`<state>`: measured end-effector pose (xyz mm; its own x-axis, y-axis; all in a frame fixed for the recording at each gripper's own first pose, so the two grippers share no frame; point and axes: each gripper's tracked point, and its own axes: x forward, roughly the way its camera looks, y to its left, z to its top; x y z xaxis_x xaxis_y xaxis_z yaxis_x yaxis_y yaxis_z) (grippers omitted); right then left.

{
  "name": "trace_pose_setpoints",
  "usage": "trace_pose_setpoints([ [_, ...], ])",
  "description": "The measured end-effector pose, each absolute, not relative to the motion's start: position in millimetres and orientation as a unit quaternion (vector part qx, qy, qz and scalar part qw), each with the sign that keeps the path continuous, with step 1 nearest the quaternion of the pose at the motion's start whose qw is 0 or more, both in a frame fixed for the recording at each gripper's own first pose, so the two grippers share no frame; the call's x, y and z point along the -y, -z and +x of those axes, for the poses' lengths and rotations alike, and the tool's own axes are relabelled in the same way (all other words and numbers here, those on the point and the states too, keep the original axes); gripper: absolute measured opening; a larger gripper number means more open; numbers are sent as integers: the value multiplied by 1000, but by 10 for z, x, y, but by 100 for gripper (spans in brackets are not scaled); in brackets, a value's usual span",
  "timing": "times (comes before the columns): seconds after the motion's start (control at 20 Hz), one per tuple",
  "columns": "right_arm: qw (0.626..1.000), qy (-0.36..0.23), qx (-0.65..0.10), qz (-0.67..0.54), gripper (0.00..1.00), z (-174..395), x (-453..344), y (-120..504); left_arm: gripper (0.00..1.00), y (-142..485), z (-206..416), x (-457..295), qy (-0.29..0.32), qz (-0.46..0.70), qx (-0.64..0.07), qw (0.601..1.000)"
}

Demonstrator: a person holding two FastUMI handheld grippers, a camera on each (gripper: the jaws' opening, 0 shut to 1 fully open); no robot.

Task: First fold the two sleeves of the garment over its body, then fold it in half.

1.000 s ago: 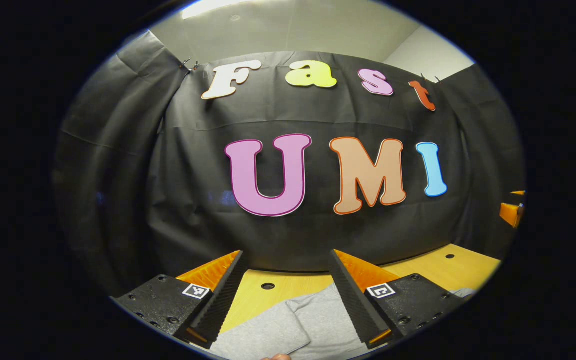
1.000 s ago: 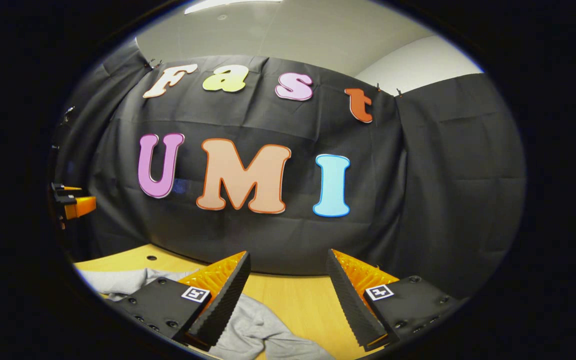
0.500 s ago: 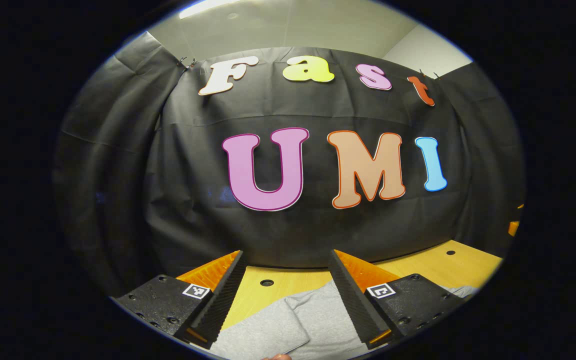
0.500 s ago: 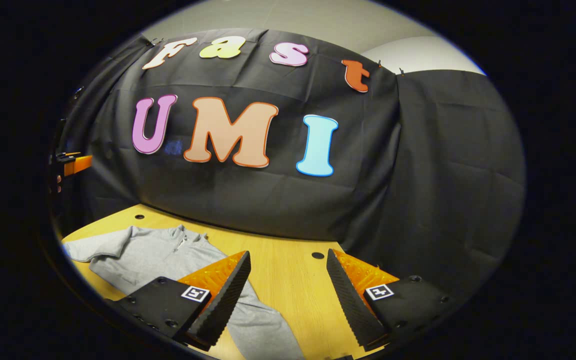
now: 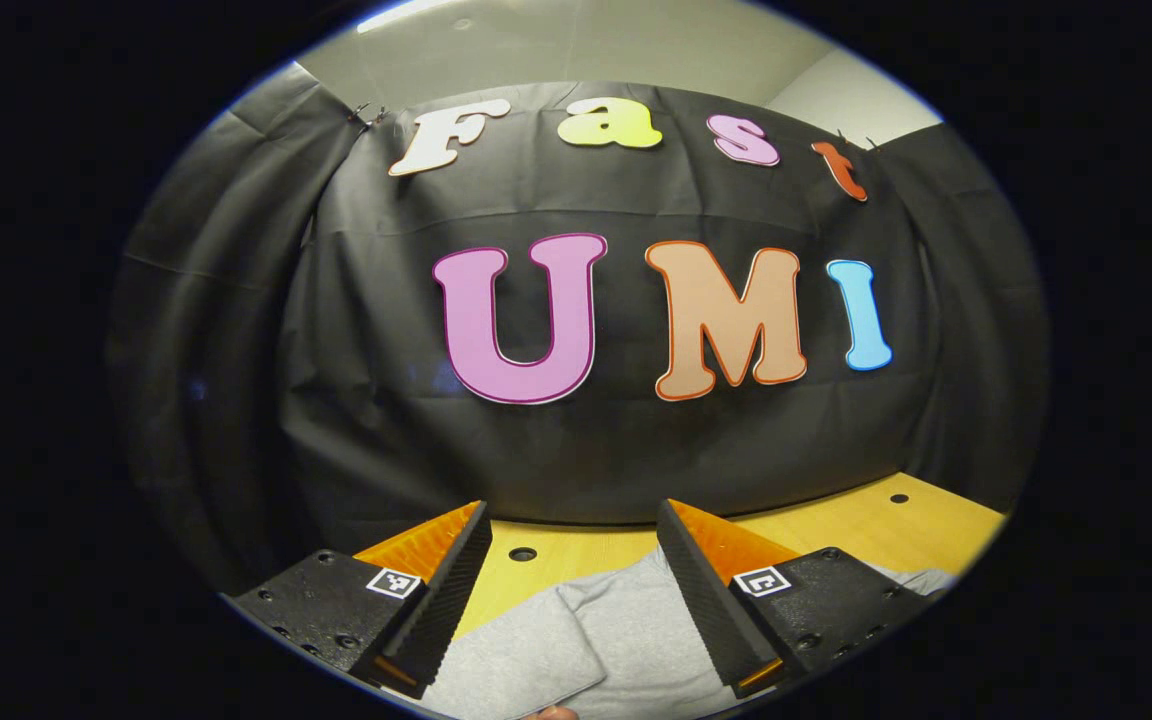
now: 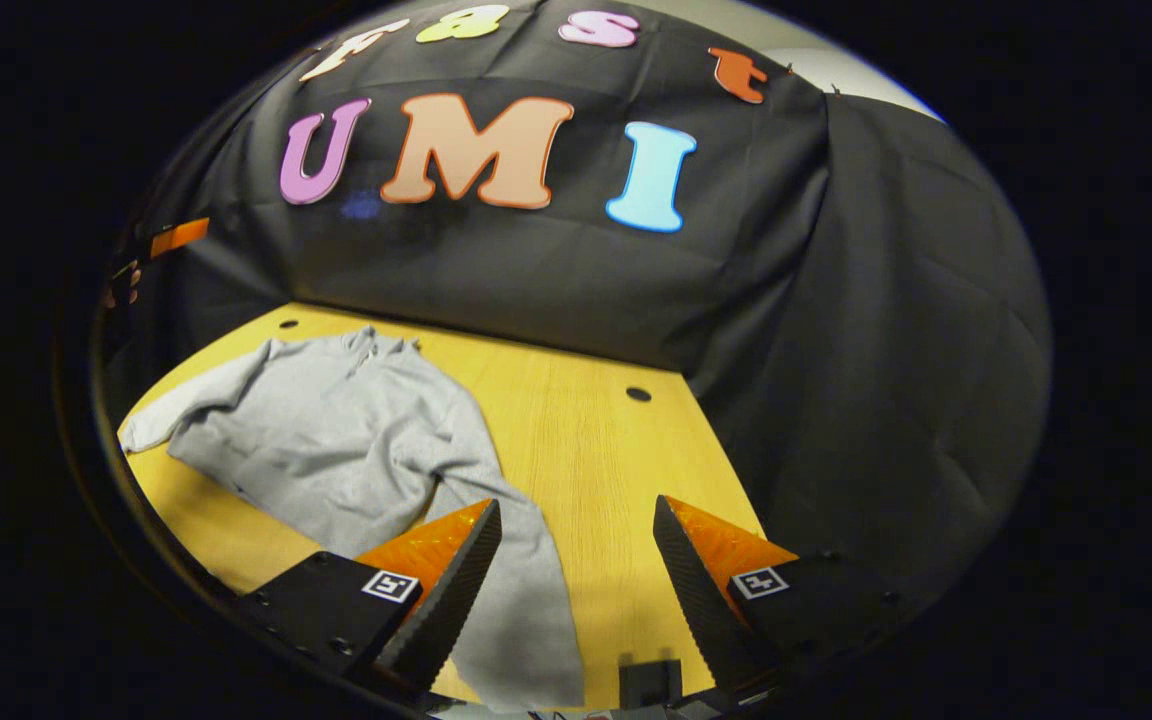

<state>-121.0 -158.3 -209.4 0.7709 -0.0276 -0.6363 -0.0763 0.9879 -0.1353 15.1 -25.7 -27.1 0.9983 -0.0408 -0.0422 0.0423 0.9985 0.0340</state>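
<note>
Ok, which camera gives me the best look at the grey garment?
The right gripper view. There the grey garment lies spread on the wooden table, with collar, body and both sleeves visible. The left gripper view catches just a patch of its fabric between that gripper's fingers.

We see a black cloth wall (image 6: 556, 270) behind a wooden table (image 6: 586, 450) with round holes, under a pale ceiling (image 5: 586, 45).

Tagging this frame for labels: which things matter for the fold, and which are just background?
Job:
grey garment
near sleeve
right gripper, open
left gripper, open

Background:
wooden table
table holes
</note>
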Motion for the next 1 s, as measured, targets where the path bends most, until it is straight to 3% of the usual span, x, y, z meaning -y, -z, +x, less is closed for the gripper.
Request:
trace_pose_setpoints([
  [0.55, 869, -16, -494, -6, 99, -2236, 1677, 3103, 97, 432, 194, 438, 35, 19, -40, 998],
  [1.0, 831, -22, -556, 19, 97, -2636, 1724, 3486, 97, 435, 170, 593, 43, 28, -40, 998],
])
